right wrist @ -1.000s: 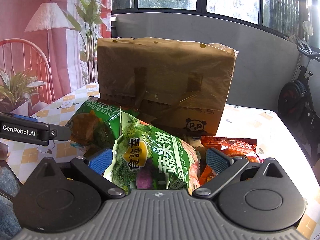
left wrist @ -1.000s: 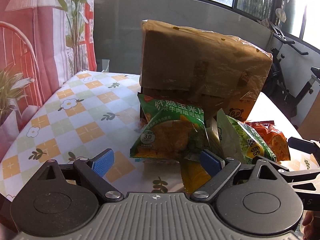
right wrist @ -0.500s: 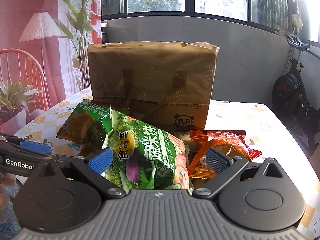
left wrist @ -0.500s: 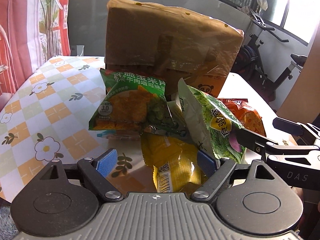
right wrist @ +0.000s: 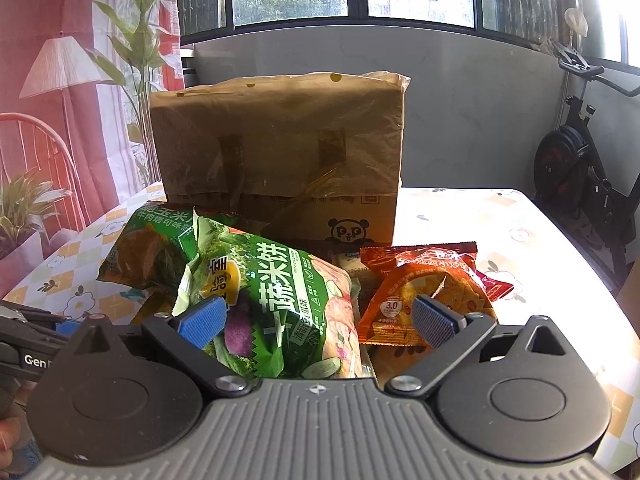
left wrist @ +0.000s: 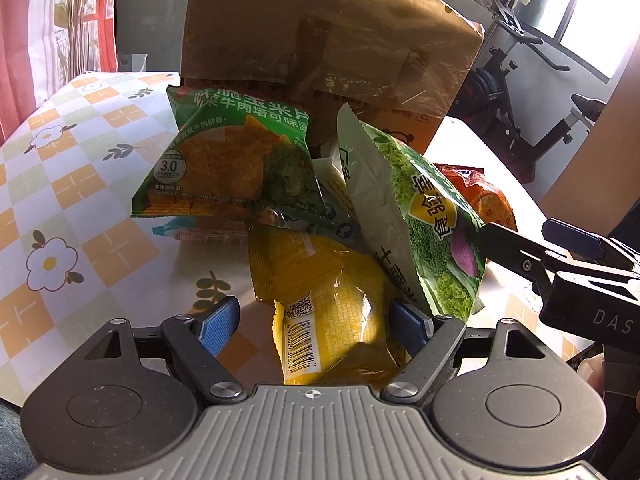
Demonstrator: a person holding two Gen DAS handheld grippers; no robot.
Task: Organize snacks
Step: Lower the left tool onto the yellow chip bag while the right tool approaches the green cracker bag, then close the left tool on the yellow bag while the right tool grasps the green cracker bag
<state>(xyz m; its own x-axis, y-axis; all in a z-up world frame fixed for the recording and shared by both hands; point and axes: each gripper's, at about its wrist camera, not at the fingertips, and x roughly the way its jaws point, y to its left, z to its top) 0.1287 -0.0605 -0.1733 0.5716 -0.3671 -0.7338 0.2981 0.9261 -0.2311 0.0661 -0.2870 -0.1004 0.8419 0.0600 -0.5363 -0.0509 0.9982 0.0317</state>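
Snacks are piled on the flowered tablecloth (left wrist: 80,184) against a brown paper bag (right wrist: 280,148). A yellow packet (left wrist: 332,300) is framed by the left gripper (left wrist: 316,318), jaws closing, pads not seen pressing it. A green vegetable-cracker bag (right wrist: 276,300) is straddled by the right gripper (right wrist: 316,320), jaws apart. An orange packet (right wrist: 424,288) lies beside it.

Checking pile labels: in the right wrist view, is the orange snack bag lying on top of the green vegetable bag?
No, the orange snack bag lies beside the green vegetable bag, to its right, not on it.
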